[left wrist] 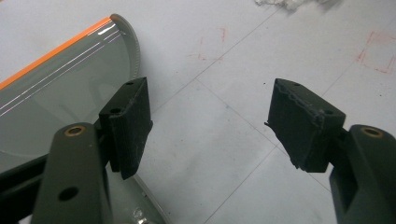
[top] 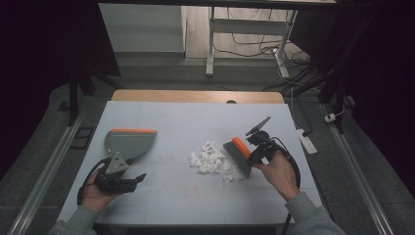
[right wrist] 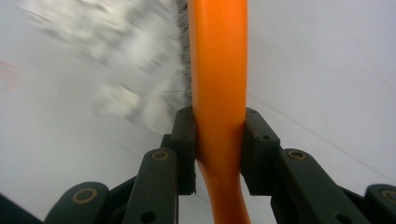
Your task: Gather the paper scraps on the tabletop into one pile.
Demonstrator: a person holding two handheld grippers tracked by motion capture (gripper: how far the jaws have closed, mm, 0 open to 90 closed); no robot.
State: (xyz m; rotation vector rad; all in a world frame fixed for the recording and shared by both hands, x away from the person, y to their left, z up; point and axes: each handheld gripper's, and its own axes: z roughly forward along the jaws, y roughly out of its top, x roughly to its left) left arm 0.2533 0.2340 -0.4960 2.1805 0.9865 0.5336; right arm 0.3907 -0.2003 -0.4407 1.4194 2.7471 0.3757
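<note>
We've got the right tongs (right wrist: 218, 149) clamped on the orange handle of the hand brush (top: 239, 155), centre-right of the high view; the grip sits low on the handle so the grey bristles can reach down to the surface (top: 176, 122) & stand just beside the pile of white paper scraps (top: 211, 159) at mid-frame; from that side, we judge, a stroke would push the scraps leftward. In the right gripper view the scraps blur at upper left, handle running straight up between the jaws.

Left tongs (left wrist: 210, 121) are apart w/ nothing between them, hovering at lower left of the high view just beside the dustpan (top: 128, 143); in the left gripper view the pan fills the left edge, bare surface under the gap. The dustpan lies flat, orange lip toward the top of the frame, well apart from the pile; we read it as parked until the scraps are gathered.

Containers: dustpan only; as far as we can see it holds nothing; all scraps lie on the surface.
</note>
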